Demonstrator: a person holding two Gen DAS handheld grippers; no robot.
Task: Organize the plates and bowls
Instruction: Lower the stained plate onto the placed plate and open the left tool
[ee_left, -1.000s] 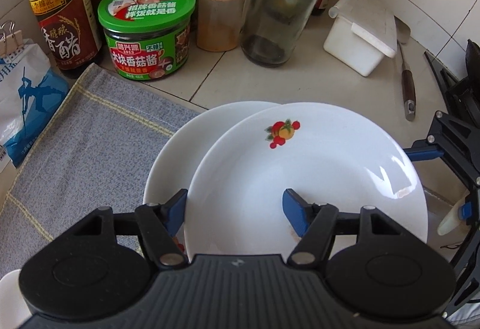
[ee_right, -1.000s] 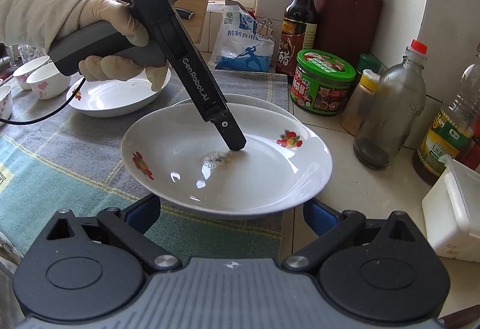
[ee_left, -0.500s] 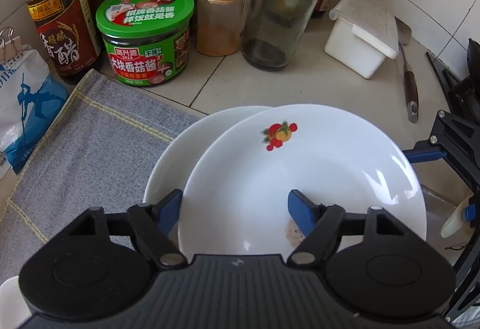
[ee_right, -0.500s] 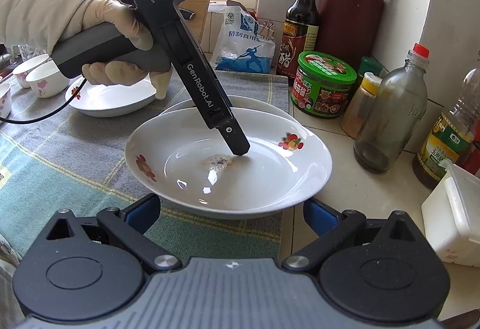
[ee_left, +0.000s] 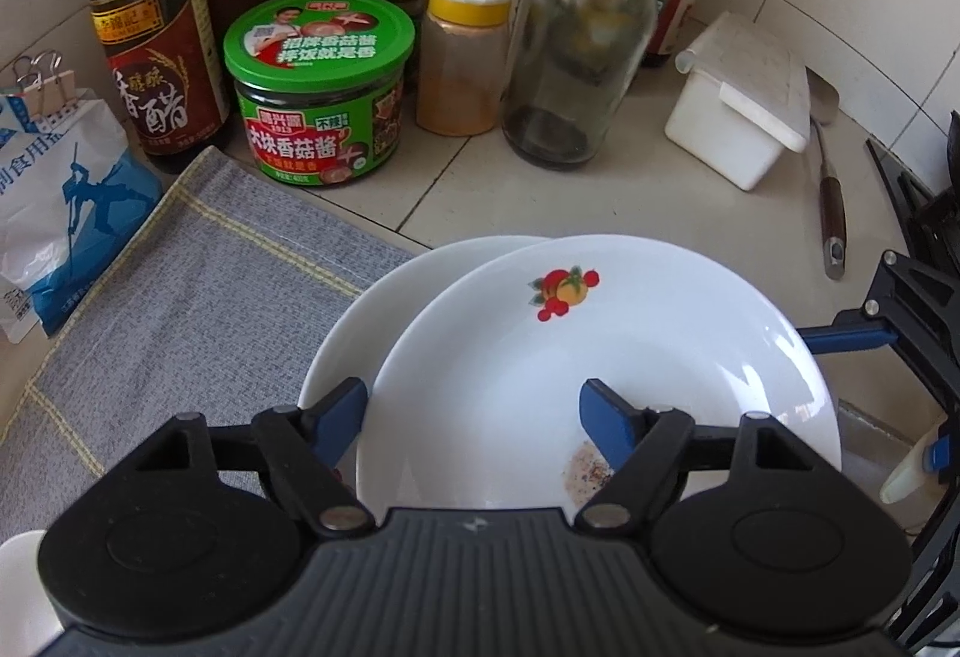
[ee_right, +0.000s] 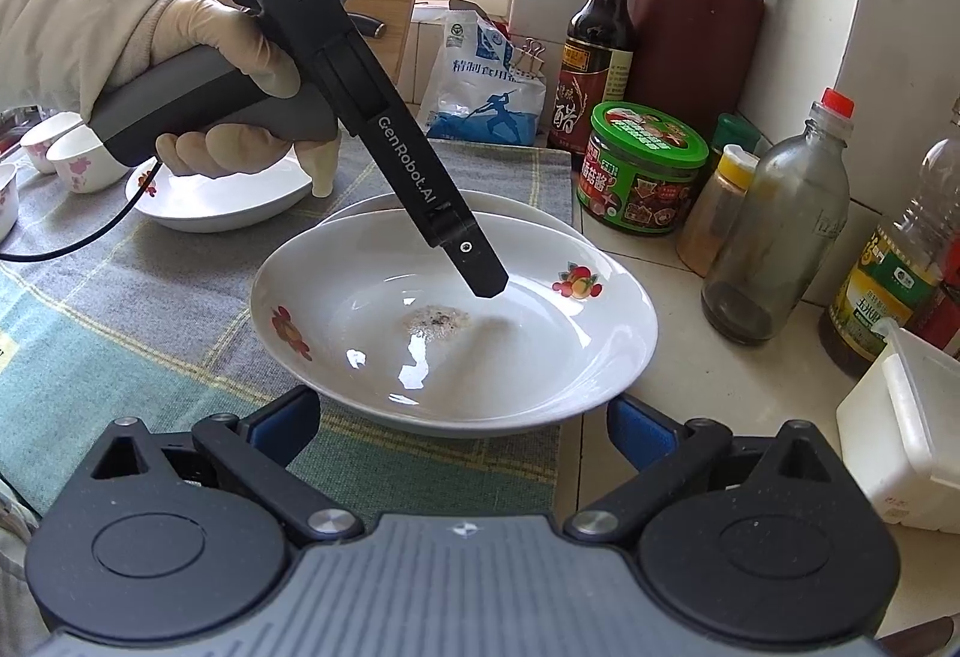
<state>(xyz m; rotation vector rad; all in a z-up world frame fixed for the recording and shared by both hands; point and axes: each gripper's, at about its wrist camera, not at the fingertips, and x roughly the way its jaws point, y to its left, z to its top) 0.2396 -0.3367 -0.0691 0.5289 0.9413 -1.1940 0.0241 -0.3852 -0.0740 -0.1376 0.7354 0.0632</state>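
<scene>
A white deep plate with fruit prints (ee_left: 630, 357) (ee_right: 456, 345) lies on a second white plate (ee_left: 354, 333) (ee_right: 522, 210), shifted toward the counter side. My left gripper (ee_left: 474, 417) is open: one finger is outside the top plate's rim, the other is over its inside near a brown stain. It also shows in the right wrist view (ee_right: 480, 279), raised above the plate. My right gripper (ee_right: 462, 417) is open and empty at the top plate's near rim. A third plate (ee_right: 216, 195) and small cups (ee_right: 78, 165) sit at the left.
Plates rest on a grey-green cloth (ee_right: 150, 309). Along the tiled wall stand a vinegar bottle (ee_left: 150, 39), a green-lidded jar (ee_left: 318, 87), a spice shaker (ee_left: 462, 57), a glass bottle (ee_left: 576, 45), a white box (ee_left: 738, 99), a salt bag (ee_left: 54, 213) and a knife block (ee_right: 696, 27).
My left gripper has drawn back and risen from the top plate, which has settled lower onto the plate beneath. The right gripper has barely moved.
</scene>
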